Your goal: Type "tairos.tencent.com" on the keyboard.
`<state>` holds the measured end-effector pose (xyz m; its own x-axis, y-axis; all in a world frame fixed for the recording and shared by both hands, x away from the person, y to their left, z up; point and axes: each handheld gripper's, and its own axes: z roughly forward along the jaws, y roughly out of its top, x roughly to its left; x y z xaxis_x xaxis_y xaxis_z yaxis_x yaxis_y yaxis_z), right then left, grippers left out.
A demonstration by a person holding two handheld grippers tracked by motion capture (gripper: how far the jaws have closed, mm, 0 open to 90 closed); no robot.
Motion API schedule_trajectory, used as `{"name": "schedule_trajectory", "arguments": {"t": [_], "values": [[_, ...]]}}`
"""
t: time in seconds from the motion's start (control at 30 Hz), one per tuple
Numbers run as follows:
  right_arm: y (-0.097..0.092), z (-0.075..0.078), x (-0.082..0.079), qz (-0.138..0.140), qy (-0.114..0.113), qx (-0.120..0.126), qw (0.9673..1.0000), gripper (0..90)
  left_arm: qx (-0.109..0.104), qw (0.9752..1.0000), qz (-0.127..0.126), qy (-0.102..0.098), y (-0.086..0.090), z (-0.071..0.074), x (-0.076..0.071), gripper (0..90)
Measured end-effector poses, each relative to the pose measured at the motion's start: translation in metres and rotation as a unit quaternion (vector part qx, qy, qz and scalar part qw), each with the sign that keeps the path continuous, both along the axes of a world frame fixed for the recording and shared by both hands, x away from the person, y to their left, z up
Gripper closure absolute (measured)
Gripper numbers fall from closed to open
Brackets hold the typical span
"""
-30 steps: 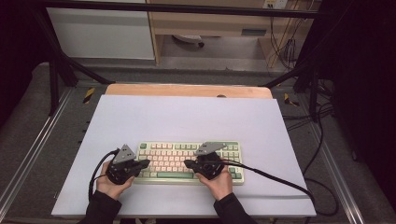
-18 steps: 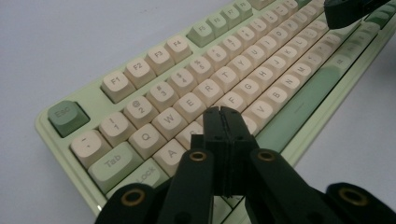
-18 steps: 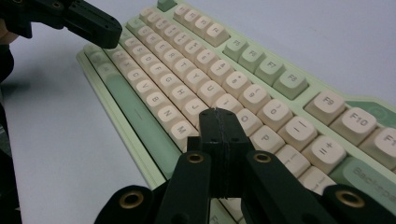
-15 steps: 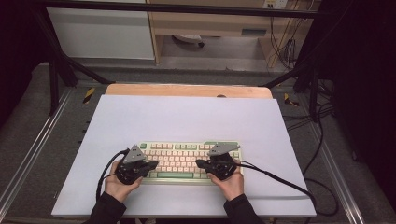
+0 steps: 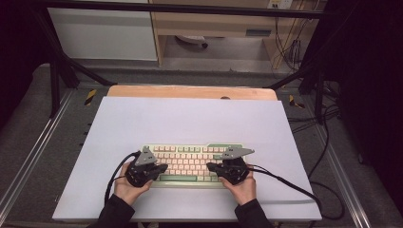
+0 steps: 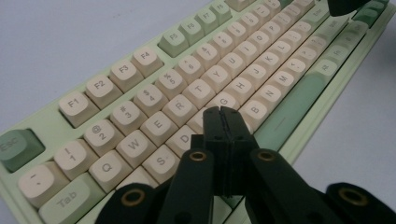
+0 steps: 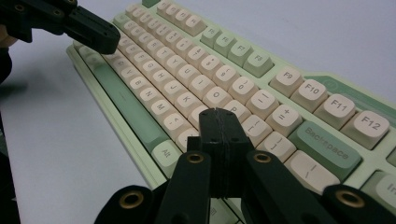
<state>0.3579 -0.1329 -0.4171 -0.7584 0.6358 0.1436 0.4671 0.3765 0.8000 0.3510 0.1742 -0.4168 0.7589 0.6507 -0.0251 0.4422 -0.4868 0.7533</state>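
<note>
Green and cream, the keyboard point(image 5: 192, 162) lies near your edge of the white table point(image 5: 190, 118) in the high view, long side toward you. Your left gripper point(image 5: 159, 169) hangs over its left half and your right gripper point(image 5: 212, 167) over its right half, tips turned toward each other, so I'd judge you are at the typing step, using closed tips as pokers.

From the left gripper view, your jaws are pressed together with nothing between them, and the tip sits above the home row near the G key point(image 6: 226, 100); whether it touches a key I cannot tell. The other gripper's tip point(image 6: 348, 5) shows at the far end.

From the right gripper view, your jaws are likewise clamped together and empty, poised over the keys just right of the L key point(image 7: 197, 112), with the Backspace key point(image 7: 324, 142) off to the side. Next you need a short, straight press onto one cap only; keep the tip centred so it does not catch a neighbour.
</note>
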Motion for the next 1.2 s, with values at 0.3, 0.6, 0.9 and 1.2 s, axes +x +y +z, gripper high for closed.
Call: {"name": "schedule_trajectory", "arguments": {"t": [0.3,0.6,0.9,1.2], "values": [[-0.005,0.001,-0.001,-0.003,-0.002,0.003,1.0,90.0,0.007,1.0,-0.004,0.004,-0.004,-0.005,0.001,89.8],[-0.006,0.0,-0.001,-0.003,-0.002,0.003,1.0,90.0,0.009,0.9999,-0.003,0.007,-0.005,-0.009,0.001,89.8],[-0.006,0.001,-0.001,-0.004,-0.002,0.004,1.0,90.0,0.011,0.9999,-0.003,0.006,-0.005,-0.011,0.001,89.9],[-0.006,0.001,-0.001,-0.002,-0.003,0.003,1.0,90.0,0.002,1.0,-0.002,-0.003,0.0,-0.003,-0.002,89.9]]}}
